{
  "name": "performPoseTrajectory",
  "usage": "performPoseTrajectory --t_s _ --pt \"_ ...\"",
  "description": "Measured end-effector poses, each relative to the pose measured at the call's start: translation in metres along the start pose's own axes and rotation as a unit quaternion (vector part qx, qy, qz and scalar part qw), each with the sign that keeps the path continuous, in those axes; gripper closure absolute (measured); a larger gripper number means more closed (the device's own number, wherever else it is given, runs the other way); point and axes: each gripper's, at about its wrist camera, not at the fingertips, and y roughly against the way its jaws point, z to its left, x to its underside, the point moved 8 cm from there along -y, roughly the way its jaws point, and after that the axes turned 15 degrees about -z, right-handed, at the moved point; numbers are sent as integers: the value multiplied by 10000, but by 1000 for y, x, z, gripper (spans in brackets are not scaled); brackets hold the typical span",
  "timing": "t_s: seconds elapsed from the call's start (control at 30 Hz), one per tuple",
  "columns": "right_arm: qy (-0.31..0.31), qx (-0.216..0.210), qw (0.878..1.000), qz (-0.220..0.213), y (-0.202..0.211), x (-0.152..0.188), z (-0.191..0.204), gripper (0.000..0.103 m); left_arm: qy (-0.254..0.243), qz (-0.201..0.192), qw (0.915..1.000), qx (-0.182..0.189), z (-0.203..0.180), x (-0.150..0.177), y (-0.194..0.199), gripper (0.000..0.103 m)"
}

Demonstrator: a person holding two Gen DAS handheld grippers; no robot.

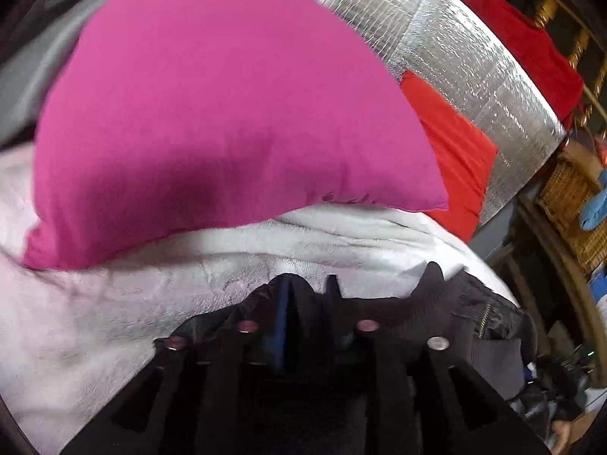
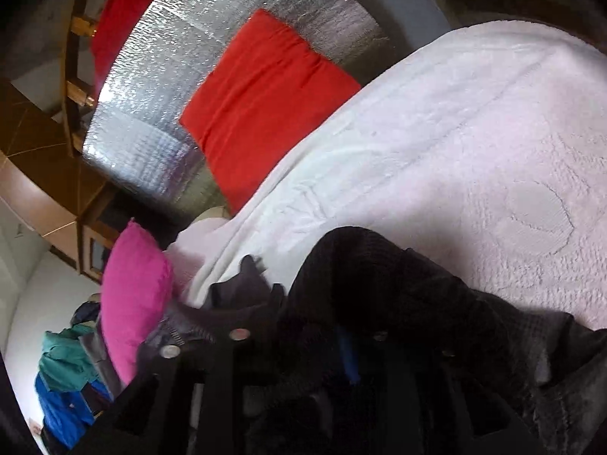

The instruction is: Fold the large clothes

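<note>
Both my grippers are low over a dark garment on a white fluffy blanket.

My left gripper (image 1: 309, 284) points down at the near edge of the dark garment (image 1: 447, 307), whose zipper shows just to the right; the fingers stand a little apart, and I cannot tell whether the cloth between them is pinched. My right gripper (image 2: 311, 299) is buried in the same dark cloth (image 2: 379, 276), which bunches over the fingers and hides them, so I cannot tell how its jaws stand. The garment lies crumpled on the white blanket (image 2: 474, 151). A pink cushion (image 1: 227, 113) rests on the blanket beyond it, with a red cushion (image 2: 265, 102) against a silver foil-covered panel (image 2: 159, 94) farther back. A heap of blue and green clothes (image 2: 68, 379) sits off to the left in the right wrist view.
</note>
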Motion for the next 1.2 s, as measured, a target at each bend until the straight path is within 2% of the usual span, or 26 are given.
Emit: performPoseTrajectory --t_s 0.03,0.07,0.1,0.2,0.4,0.57,0.67,0.77,0.83,0.93,1.2 --pt "9 -52 10000 -14 8 -1 4 43 -176 -64 9997 -134 -5 -3 6 36" --pt "77 -63 9999 -60 16 -1 8 37 -362 -162 9989 -264 -10 -8 15 27" --pt "198 -35 9997 -146 26 -1 13 30 -565 -359 9973 -305 -18 -16 29 24" --pt "215 -127 9992 -313 60 -1 21 29 -785 -599 9949 -217 -33 -36 66 23" --pt "63 -257 9984 -502 149 3 22 28 -565 -282 9977 -261 -41 -45 129 23" --pt "-231 -276 9980 -528 215 18 10 26 -278 -67 9989 -359 -26 -2 179 23" --pt "-596 -301 9969 -416 243 41 -1 26 -11 109 9992 -381 -9 28 207 23" --pt "-914 -229 9953 -202 258 66 -15 25 149 400 9978 -498 5 58 224 23" --pt "-1296 -218 9913 -10 261 83 -24 25 304 738 9952 -569 14 78 225 23" --pt "-1775 -107 9839 201 260 107 -36 24 793 1169 9885 -534 24 101 221 23" --pt "-1945 142 9806 194 229 113 -50 24 1452 1288 9793 -574 29 105 186 23"
